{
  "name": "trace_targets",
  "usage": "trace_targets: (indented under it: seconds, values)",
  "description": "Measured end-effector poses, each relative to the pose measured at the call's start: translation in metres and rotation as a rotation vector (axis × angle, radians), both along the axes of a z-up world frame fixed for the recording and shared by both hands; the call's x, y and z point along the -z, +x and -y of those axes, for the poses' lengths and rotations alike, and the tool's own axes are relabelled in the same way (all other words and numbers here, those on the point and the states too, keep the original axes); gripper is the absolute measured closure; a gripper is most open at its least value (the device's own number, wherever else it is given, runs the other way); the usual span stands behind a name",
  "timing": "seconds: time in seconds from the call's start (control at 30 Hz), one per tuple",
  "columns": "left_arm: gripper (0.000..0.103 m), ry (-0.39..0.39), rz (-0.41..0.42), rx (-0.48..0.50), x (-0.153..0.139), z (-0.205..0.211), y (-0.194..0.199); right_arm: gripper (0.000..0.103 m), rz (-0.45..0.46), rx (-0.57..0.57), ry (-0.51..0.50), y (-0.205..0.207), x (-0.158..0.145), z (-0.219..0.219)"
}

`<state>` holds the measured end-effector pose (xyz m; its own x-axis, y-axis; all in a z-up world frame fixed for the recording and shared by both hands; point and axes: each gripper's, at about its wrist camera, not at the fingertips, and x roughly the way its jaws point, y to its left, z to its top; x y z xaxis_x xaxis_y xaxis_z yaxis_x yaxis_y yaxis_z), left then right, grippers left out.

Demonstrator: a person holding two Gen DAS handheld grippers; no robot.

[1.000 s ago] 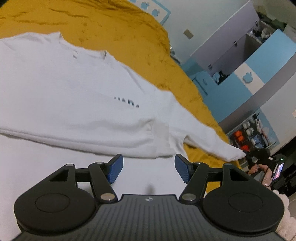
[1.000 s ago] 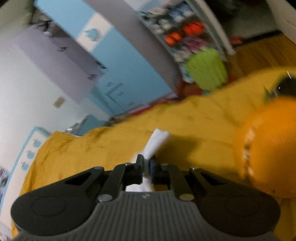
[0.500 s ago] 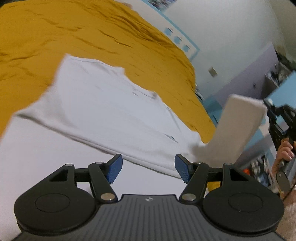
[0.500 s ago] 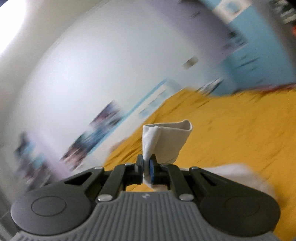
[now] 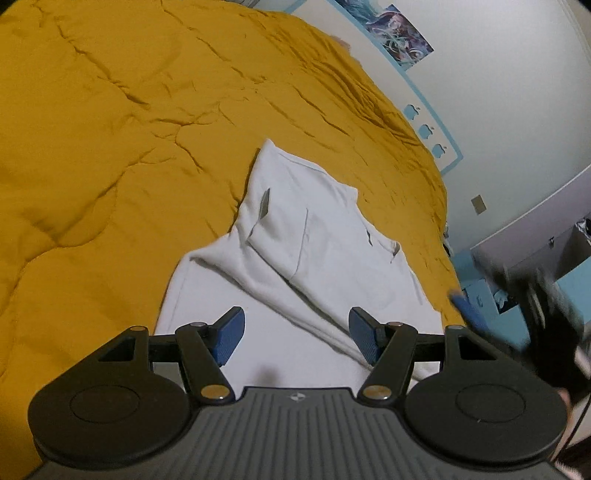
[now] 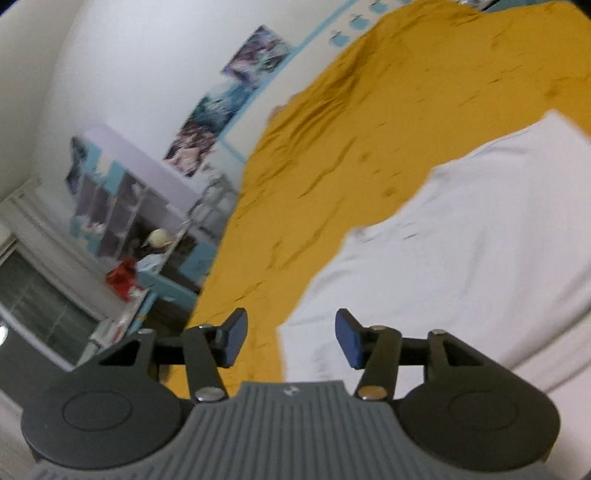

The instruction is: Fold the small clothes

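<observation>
**Sleeve laid over, both sets of fingers free above the shirt**

The white shirt [image 5: 325, 258] lies flat on the yellow bedspread [image 5: 110, 129], straight ahead of your left gripper [image 5: 295, 334]. From its fingers, the shirt runs from about 6 o'clock, under the pads, up toward 12 o'clock, where its far corner ends; that is its long axis as it lies now. One sleeve is folded across the body, slanting from roughly 11 o'clock down to 4 o'clock and ending just beside the right blue pad. The left fingers stand wide apart with nothing between them but the cloth below.

Your right gripper [image 6: 291, 338] has just been opening. Its fingers now stand apart, and nothing is held; in its view the shirt [image 6: 461, 258] spreads from 1 to 4 o'clock, with its near edge under the right pad and bare bedspread [image 6: 369, 129] under the left one. In the left view the right gripper is only a dark blur at 3 o'clock, off the shirt's right edge.

By my reading, the left is the better placed for the next fold: it looks down the shirt's length, with the hem end nearest.

The bedspread is quilted and creased, so cloth may drag. Beyond the bed stand white walls with posters [image 5: 391, 26], a blue border strip and shelving [image 6: 122, 221].
</observation>
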<state>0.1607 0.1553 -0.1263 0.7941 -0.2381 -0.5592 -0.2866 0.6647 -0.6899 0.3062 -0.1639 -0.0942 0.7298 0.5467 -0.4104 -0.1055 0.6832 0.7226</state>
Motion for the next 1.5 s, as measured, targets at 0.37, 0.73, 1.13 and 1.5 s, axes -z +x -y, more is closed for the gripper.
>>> trace_targets:
  seconds: [0.37,0.73,1.13,1.5]
  values:
    - [0.028,-0.069,0.004,-0.048,0.024,0.004,0.044,0.048,-0.143,0.319,0.075,-0.044,0.042,0.217]
    - [0.028,-0.141,-0.051,-0.146,0.043,-0.006,0.055,0.049,-0.29,0.314,0.146,-0.025,0.093,0.195]
    - [0.043,-0.192,0.017,-0.168,0.053,-0.009,0.076,0.054,-0.276,0.419,0.164,-0.009,0.101,0.19]
    - [0.098,-0.067,0.168,-0.16,0.02,0.003,0.047,0.103,-0.219,0.457,0.134,-0.03,0.084,0.199]
